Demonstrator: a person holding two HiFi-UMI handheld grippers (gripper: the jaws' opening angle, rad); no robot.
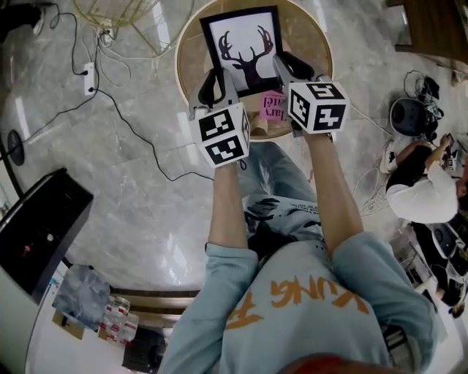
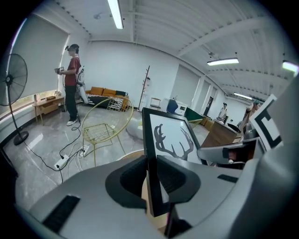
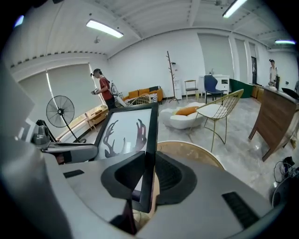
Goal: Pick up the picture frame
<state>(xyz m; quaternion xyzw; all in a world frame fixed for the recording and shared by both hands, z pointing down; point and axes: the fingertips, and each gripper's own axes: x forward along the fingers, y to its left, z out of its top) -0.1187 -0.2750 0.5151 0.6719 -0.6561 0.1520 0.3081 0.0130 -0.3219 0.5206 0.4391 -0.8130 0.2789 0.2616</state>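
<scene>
A round wooden counter (image 1: pixel 314 40) stands on a glossy marble floor (image 1: pixel 139 204) in a wide, bright room. The frame (image 1: pixel 245 45) is held over the counter. The left gripper (image 1: pixel 217 86) has its jaws clamped on the frame's left edge, and the right gripper (image 1: pixel 296 69) clamps the right edge. Cables (image 1: pixel 124 120) and a wire chair (image 1: pixel 117 11) crowd the counter's left, and the floor beyond its right rim lies open.

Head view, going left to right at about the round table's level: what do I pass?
power strip → left tool → picture frame → right tool → person in white
</scene>
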